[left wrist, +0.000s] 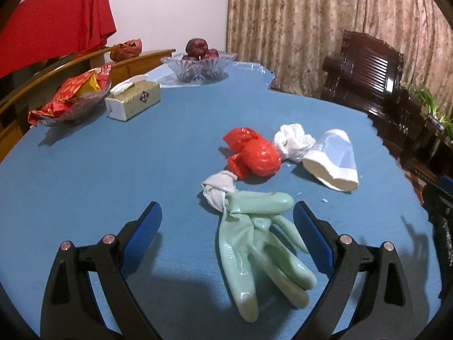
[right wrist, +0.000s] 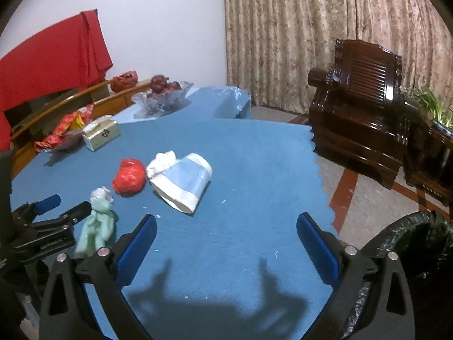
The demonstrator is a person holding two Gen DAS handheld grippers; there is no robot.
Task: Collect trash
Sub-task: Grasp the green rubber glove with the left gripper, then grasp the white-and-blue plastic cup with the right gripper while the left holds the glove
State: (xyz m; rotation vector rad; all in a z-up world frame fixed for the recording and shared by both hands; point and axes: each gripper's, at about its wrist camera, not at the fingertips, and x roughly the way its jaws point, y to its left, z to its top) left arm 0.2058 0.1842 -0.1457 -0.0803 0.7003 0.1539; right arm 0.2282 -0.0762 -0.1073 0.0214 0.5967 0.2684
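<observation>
While the left gripper hovers with its jaws spread wide and empty, we see the green glove lying between them at six o'clock on the blue table, the red bag and crushed cup toward one o'clock. The right gripper, equally wide and empty, waits near the black-lined bin. We judge the glove pickup imminent: lower, then close.
</observation>
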